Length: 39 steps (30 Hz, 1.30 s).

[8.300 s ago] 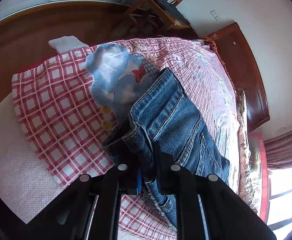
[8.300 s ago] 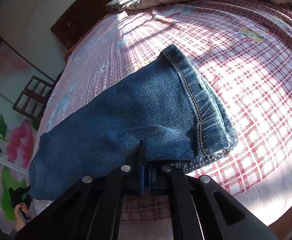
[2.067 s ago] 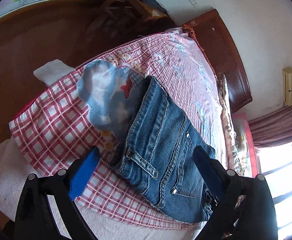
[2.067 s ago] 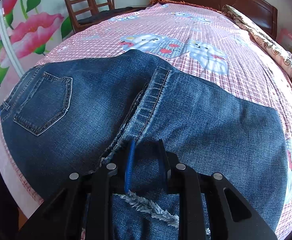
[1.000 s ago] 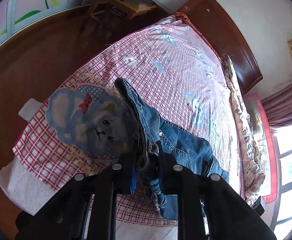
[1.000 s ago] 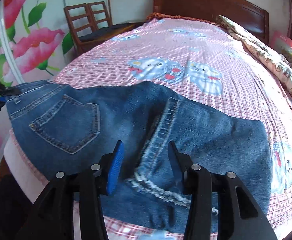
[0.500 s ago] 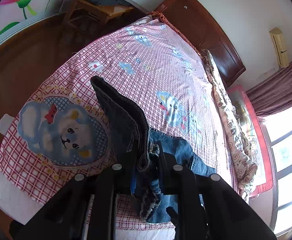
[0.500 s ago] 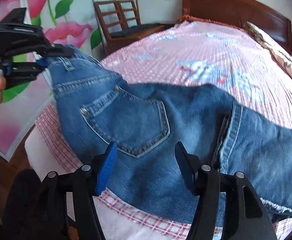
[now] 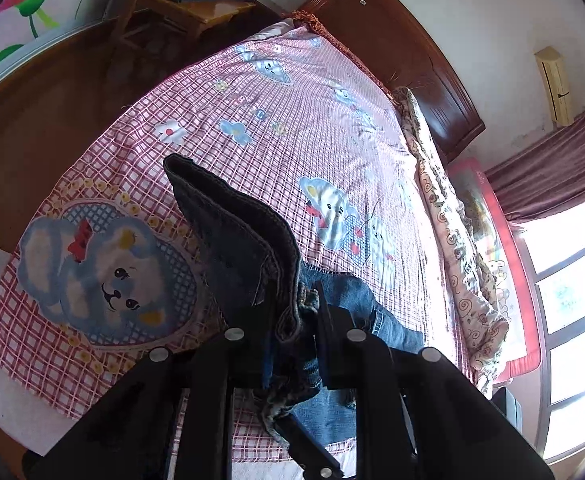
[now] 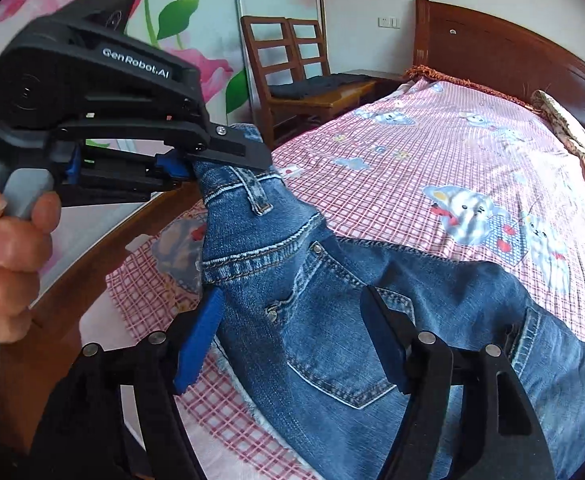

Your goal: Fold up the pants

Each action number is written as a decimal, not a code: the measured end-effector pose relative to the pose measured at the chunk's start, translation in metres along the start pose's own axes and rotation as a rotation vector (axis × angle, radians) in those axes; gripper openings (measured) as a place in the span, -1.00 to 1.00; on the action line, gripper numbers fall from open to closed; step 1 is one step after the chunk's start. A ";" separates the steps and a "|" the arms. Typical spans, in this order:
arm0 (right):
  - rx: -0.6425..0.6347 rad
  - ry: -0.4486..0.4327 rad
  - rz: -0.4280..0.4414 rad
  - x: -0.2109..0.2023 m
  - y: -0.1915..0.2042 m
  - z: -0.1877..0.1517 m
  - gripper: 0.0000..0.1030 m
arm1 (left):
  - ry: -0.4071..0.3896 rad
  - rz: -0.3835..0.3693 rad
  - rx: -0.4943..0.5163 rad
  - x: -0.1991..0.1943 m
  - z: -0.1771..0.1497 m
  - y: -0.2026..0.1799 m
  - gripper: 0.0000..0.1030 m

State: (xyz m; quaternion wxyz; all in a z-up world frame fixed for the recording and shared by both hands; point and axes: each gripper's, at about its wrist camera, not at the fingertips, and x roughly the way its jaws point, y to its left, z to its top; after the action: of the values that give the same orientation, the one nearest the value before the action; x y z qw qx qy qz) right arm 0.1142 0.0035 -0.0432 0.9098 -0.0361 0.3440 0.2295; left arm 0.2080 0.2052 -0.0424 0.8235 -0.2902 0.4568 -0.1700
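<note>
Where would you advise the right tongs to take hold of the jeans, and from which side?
Probably the waistband just below the left tongs, approached from the near edge: it hangs taut, lifted off the bed. The right tongs, jaws just opening, hover over the jeans, gripping nothing.

Wooden bed (image 10: 508,52) with pink checked cartoon-print sheet (image 9: 292,128); blue denim pants (image 10: 372,320) lie partly on it, patterned pillow (image 9: 452,240) along far edge.

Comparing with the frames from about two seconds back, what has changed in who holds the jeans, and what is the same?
The left gripper, open then, has shut on the jeans at the waistband and lifted that end off the bed. The right gripper, then clamped on the denim, has let go; its jaws have just been opening, with denim between them but no grip. The rest of the jeans stays on the bed.
</note>
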 end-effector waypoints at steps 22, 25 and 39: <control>0.288 -0.146 0.098 -0.038 -0.090 0.017 -0.78 | 0.083 -0.175 0.301 0.027 -0.018 -0.128 -0.69; 0.375 -0.219 0.075 -0.084 -0.132 -0.003 -0.78 | 0.103 -0.249 0.409 0.038 -0.041 -0.187 -0.69; 1.157 -0.227 0.104 -0.115 -0.290 -0.230 -0.79 | 0.162 -0.222 0.661 0.099 -0.161 -0.284 -0.60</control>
State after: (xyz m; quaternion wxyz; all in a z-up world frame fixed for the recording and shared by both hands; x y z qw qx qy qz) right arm 0.0267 -0.3520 -0.1713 0.8003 0.5076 0.3149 0.0513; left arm 0.1187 -0.1199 0.0062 0.8106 -0.0415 0.4066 -0.4193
